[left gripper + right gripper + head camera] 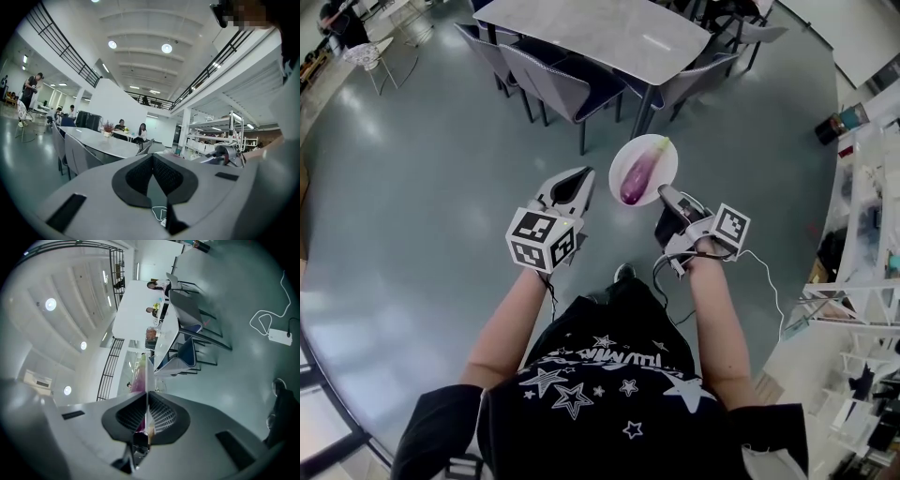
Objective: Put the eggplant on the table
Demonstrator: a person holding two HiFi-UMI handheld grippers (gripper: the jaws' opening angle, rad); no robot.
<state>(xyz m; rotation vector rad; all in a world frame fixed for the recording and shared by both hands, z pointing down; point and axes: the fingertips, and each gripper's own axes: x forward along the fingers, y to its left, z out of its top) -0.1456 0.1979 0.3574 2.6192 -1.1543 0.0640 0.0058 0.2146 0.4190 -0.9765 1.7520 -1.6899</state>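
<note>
Head view
Eggplant (637, 172): lies loose on a white plate (664, 165), carried in the air over the floor (412, 187), well short of the desk (591, 33).
Right claw (667, 199): clenched on the plate's near rim; it does not touch the eggplant.
Left claw (572, 186): closed, carrying nothing, just beside the plate.
Handling, my judgement: smooth, glossy skin, so probably slippery; firm and of moderate weight; its rounded body would roll if the plate tips. If I took it directly, I would hold it across the thick purple middle, not the green stem end.
Obstruction: chairs (553, 84) stand along the desk's near edge, between me and the top.

Left gripper view
Left claw: pads meet at the tips with nothing between them.
Ahead: the desk top looks mostly bare at the near end, with a chair tucked in at the near side. People sit far off by the wall.

Right gripper view
Right claw: pads pressed on the plate, which shows edge-on as a thin white line.
Eggplant: a purple and green strip lying against one face of the plate.
Risk, my judgement: a one-rim hold gives the load leverage, so I should keep the plate level.
Surroundings: a power strip (280, 336) and its cable lie on the floor off to one side.
</note>
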